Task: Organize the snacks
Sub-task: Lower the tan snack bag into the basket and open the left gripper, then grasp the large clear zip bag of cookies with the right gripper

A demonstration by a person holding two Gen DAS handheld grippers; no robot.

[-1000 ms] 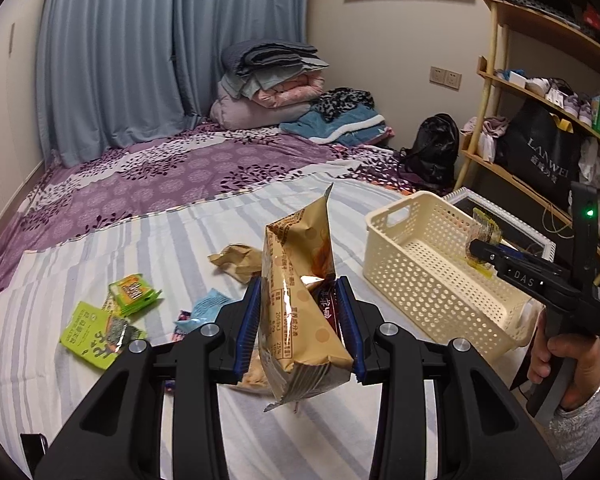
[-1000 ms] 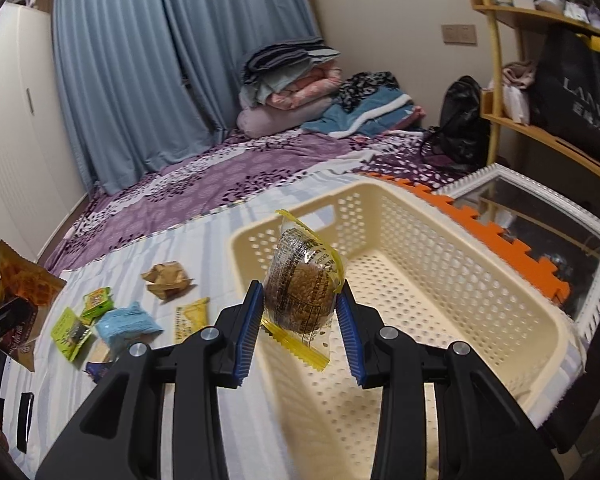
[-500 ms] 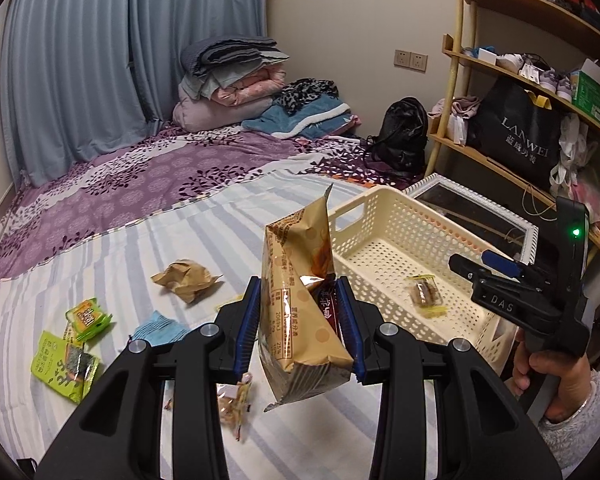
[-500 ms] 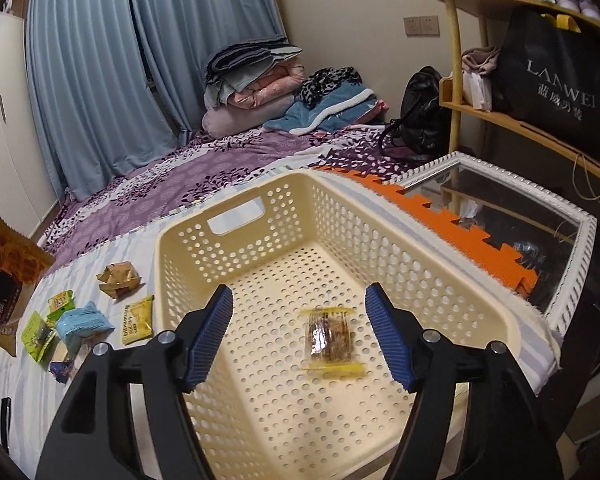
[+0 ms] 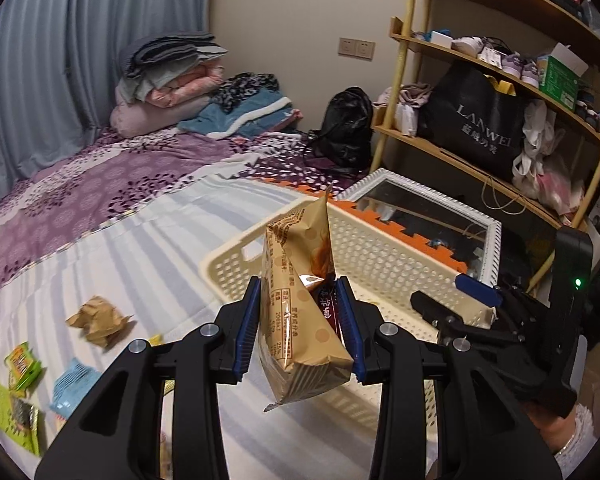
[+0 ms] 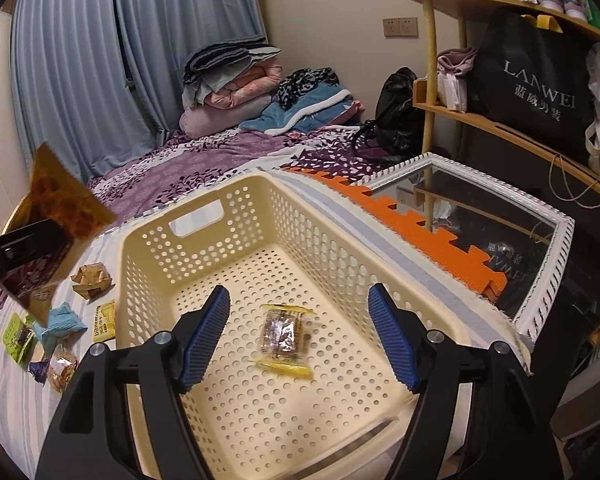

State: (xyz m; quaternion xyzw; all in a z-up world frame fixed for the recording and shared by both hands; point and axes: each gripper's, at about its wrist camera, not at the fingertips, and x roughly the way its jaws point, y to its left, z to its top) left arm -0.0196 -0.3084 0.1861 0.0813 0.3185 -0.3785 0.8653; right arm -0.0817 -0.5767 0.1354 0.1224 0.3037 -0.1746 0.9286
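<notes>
My left gripper [image 5: 300, 328] is shut on a tall tan snack bag [image 5: 298, 320], held upright just before the cream perforated basket [image 5: 380, 248]. The bag also shows at the left of the right wrist view [image 6: 48, 232]. My right gripper [image 6: 296, 336] is open and empty above the near end of the basket [image 6: 204, 196]. It also shows at the right of the left wrist view [image 5: 456, 296]. A small yellow-edged clear snack packet [image 6: 282, 334] lies flat on the basket floor, between and below my right fingers.
Loose snacks lie on the striped bed left of the basket: a crumpled tan wrapper [image 6: 92, 280], a yellow packet [image 6: 105, 320], a blue packet [image 6: 60, 320], green packets [image 6: 16, 332]. A white-framed mirror [image 6: 540, 216] and orange foam mat [image 6: 420, 236] lie right of the basket, shelves behind.
My right gripper opened and let the small packet drop onto the basket floor. My left gripper carried the tan bag to the right, up to the basket.
</notes>
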